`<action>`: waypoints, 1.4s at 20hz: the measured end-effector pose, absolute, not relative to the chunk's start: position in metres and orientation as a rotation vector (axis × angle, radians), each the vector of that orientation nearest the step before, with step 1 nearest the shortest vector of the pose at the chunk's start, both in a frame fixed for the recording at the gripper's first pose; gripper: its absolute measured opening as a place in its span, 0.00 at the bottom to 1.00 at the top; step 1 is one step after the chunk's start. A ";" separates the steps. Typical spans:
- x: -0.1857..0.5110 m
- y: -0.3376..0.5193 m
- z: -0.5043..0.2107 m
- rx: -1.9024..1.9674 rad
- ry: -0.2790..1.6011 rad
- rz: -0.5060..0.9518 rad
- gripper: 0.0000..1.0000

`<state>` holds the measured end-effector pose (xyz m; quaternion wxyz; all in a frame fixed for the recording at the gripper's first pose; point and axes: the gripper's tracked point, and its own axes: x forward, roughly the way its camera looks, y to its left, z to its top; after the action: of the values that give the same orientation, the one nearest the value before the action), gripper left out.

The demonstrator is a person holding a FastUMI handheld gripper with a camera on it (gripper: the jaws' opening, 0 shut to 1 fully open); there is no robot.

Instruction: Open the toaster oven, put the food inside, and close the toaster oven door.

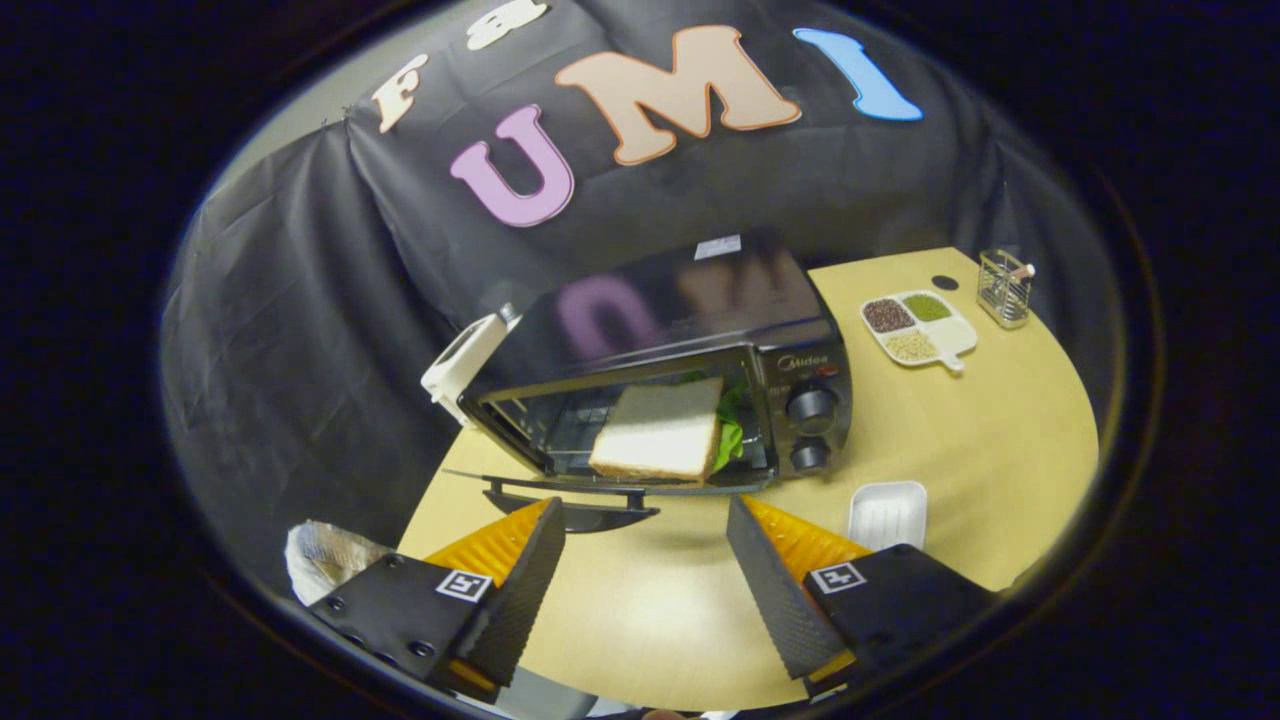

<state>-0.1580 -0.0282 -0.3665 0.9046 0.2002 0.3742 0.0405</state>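
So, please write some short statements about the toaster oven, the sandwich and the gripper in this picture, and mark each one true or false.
1. The toaster oven door is closed. False: it hangs open, folded down.
2. The sandwich sits inside the oven. True.
3. The gripper is shut on the sandwich. False: its fingers are spread open, holding nothing, short of the door.
4. A white tray lies on the table near the oven's knobs. True.
5. The divided dish of grains stands on top of the oven. False: it rests on the table beside it.
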 end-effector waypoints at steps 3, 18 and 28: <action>-0.150 -0.041 -0.362 0.388 0.733 0.066 0.99; -0.147 -0.032 -0.349 0.256 0.685 0.084 0.99; -0.131 -0.009 -0.357 0.322 0.702 0.125 0.98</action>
<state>-0.1306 -0.0094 -0.3568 0.9244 0.1572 0.3422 0.0608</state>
